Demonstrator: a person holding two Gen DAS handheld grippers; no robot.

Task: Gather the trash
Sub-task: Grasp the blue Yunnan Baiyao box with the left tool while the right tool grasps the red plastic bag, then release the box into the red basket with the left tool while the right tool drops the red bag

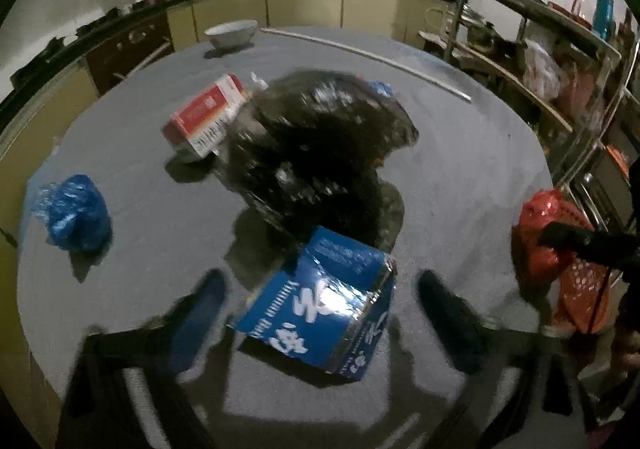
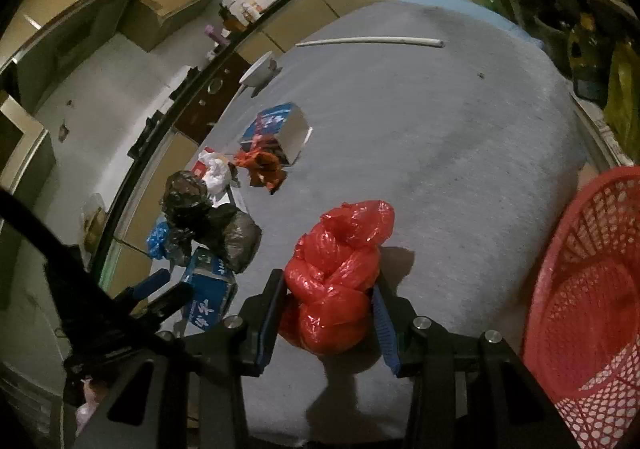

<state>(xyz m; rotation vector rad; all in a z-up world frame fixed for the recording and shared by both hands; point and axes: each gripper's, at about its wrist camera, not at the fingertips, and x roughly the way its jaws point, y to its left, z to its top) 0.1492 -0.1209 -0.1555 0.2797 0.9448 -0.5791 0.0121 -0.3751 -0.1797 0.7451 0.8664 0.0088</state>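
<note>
Trash lies on a grey-covered round table (image 1: pixel 460 153). In the left wrist view my left gripper (image 1: pixel 320 301) is open, its fingers on either side of a blue carton (image 1: pixel 320 305) without touching it. Behind the carton sit a black plastic bag (image 1: pixel 320 145), a red-and-white box (image 1: pixel 208 113) and a blue plastic bag (image 1: pixel 76 213). In the right wrist view my right gripper (image 2: pixel 326 313) is shut on a red plastic bag (image 2: pixel 340 273), just above the table (image 2: pixel 440 129). A red mesh basket (image 2: pixel 592 297) stands at the right. The left gripper (image 2: pixel 164 289) shows at the left beside the blue carton (image 2: pixel 208 293).
A white bowl (image 1: pixel 232 31) and a long white stick (image 1: pixel 360 53) lie at the table's far side. Another blue box (image 2: pixel 280 125) and orange wrappers (image 2: pixel 260 165) lie farther off. Kitchen cabinets run behind the table; a metal shelf rack (image 1: pixel 540 61) stands at the right.
</note>
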